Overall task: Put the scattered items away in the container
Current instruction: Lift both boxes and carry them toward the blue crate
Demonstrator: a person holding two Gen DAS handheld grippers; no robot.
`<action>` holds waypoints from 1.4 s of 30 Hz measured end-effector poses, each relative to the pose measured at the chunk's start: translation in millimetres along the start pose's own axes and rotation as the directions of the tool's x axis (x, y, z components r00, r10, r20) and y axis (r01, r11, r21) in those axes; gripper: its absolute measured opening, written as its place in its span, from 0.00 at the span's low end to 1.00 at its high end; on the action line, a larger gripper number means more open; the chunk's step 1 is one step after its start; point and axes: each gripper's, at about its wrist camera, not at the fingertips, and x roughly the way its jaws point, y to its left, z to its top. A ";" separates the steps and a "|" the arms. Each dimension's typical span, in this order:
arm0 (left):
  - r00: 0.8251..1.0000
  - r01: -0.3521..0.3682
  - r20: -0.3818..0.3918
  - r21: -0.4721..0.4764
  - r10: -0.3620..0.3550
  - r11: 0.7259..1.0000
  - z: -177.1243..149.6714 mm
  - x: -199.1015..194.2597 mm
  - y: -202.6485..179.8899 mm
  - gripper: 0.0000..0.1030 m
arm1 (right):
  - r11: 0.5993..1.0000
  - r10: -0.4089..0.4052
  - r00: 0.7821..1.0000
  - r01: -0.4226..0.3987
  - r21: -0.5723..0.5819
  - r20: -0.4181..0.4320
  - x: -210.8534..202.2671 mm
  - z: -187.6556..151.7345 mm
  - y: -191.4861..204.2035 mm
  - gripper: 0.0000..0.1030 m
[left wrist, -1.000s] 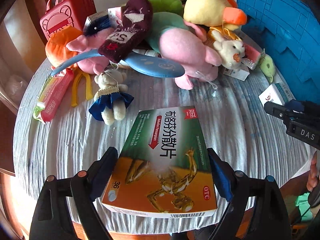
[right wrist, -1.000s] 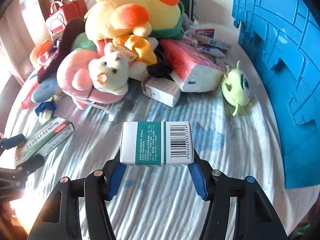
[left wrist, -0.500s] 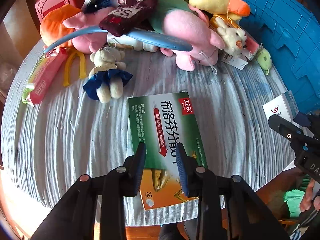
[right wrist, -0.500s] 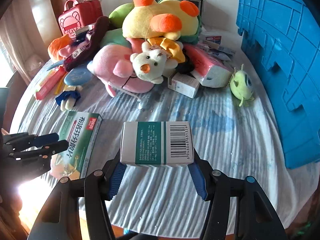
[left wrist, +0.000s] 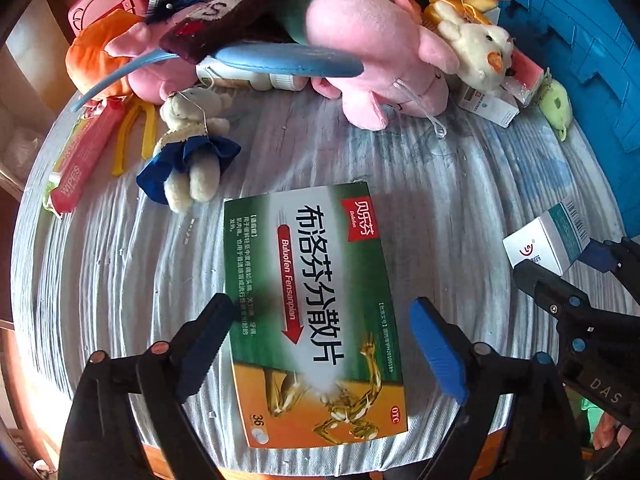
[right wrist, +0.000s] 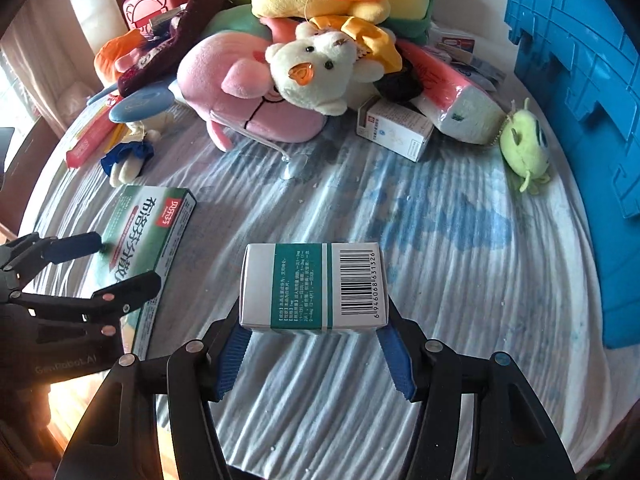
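The left gripper (left wrist: 324, 344) hangs spread wide over a green-and-orange "Buluofen Fensanpian" OTC box (left wrist: 316, 312) lying flat on the counter (left wrist: 460, 184) — the right gripper (right wrist: 314, 350) is clamped on a white-teal medicine box (right wrist: 314, 286), barcode 6946068631326.

Large flat medicine box (left wrist: 316, 312), green top with orange lower band, white Chinese lettering, red arrow, "36" and "OTC"; flat on striped cloth near table edge, 6 o'clock in left wrist view, 9 o'clock in right wrist view (right wrist: 148, 236). Small white box (right wrist: 314, 286) with teal band and barcode, raised off cloth, barcode face up, dead centre toward 6 o'clock in right wrist view; 3 o'clock in left wrist view (left wrist: 548, 240). Blue plastic container (right wrist: 580, 92), ribbed wall, 2–3 o'clock in right wrist view, 1–2 o'clock in left wrist view (left wrist: 592, 40).
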 end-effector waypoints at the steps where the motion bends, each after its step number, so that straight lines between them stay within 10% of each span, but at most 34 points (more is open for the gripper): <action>1: 1.000 -0.011 -0.016 -0.011 0.011 1.000 0.9 4.6 1.4 0.93 | 1.000 0.003 1.000 -0.003 0.000 -0.003 2.4 0.6 -1.6 0.59; 21: 1.000 0.015 -0.018 -0.114 -0.017 0.993 -4.9 21.7 22.4 1.00 | 1.000 0.029 0.999 -0.029 0.010 -0.020 16.6 -2.0 -4.5 0.81; 25: 1.000 -0.024 0.010 -0.062 0.025 0.998 -6.1 12.5 11.9 0.85 | 1.000 0.011 1.000 -0.011 -0.003 -0.004 18.5 1.1 1.2 0.57; 42: 0.978 0.121 0.181 -0.094 -0.102 0.988 14.0 -82.7 14.0 0.84 | 0.998 -0.052 0.958 0.057 -0.009 0.283 -107.8 40.0 31.3 0.57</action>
